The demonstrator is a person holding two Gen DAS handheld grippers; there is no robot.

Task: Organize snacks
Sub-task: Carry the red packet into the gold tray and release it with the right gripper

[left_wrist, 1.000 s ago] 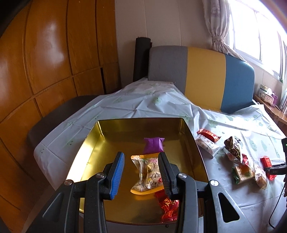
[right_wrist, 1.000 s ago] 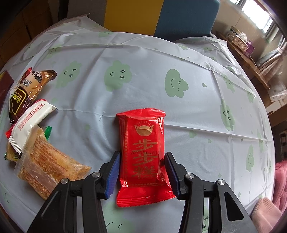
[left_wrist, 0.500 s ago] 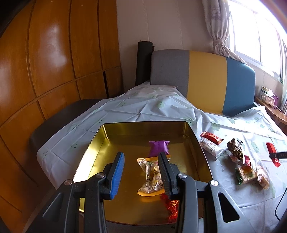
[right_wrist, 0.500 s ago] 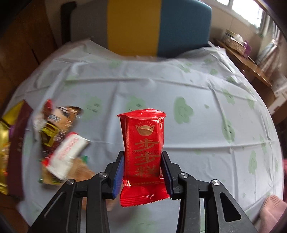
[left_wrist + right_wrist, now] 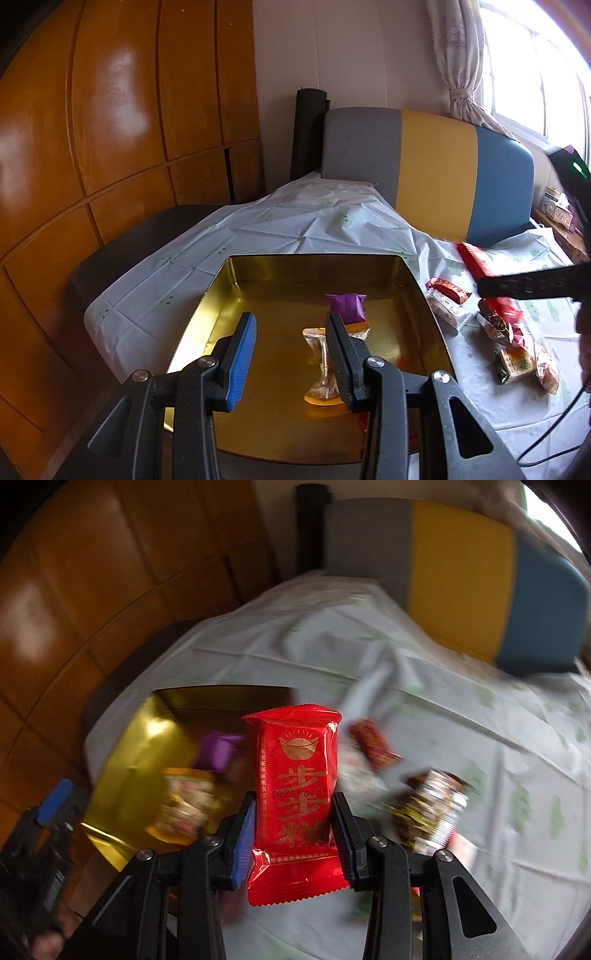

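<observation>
Right gripper (image 5: pixel 293 834) clenched on red snack packet (image 5: pixel 295 782), jaws just closed further, packet upright in air above white tablecloth (image 5: pixel 424 672), near gold tin (image 5: pixel 136 746). Left gripper (image 5: pixel 291 354) jaws apart, empty, over tin (image 5: pixel 280 295) holding purple packet (image 5: pixel 345 306).
</observation>
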